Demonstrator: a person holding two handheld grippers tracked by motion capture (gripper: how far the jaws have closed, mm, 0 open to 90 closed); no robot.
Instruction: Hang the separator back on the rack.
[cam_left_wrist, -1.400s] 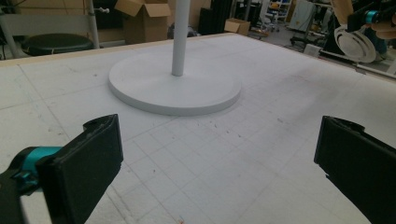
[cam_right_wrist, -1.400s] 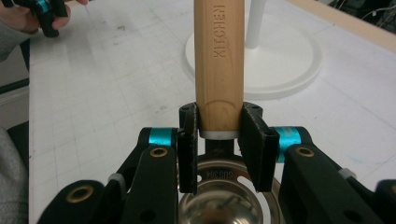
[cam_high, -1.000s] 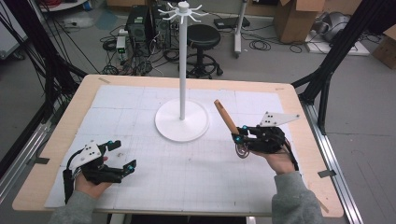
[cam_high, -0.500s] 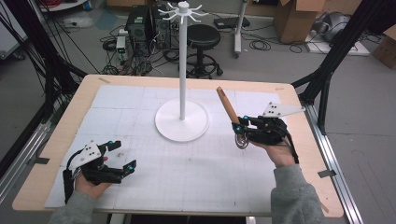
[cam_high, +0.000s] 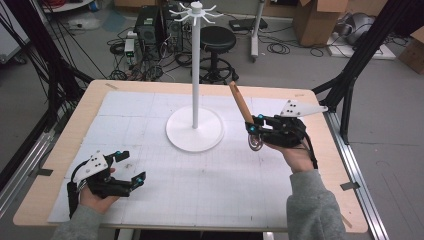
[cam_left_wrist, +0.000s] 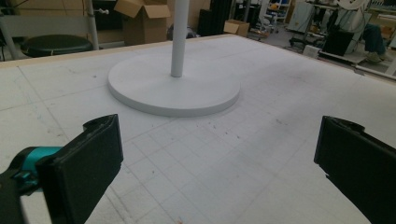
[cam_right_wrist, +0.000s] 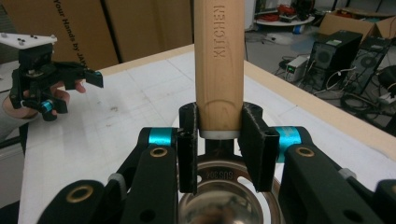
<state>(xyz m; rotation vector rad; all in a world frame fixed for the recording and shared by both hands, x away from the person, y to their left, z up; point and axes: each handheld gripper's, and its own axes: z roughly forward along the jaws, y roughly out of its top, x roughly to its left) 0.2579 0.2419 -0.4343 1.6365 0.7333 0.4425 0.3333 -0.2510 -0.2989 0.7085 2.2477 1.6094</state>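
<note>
The worktop (cam_high: 65, 150) carries a white hook stand (cam_high: 195, 131) at its middle. The right tool (cam_high: 253, 131), raised above the worktop right of the stand, pinches a wooden-handled strainer (cam_high: 241, 104) at the handle's base, handle tilted upward, metal bowl hanging below. The left tool (cam_high: 131, 167) rests low near the worktop's front left, jaws spread with nothing between.

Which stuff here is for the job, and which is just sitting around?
For the job:
- wooden-handled kitchen tool, clamped in the right gripper
- white hanging stand

Just around:
- left gripper, open, holding nothing
- black stool
- cardboard boxes
</note>
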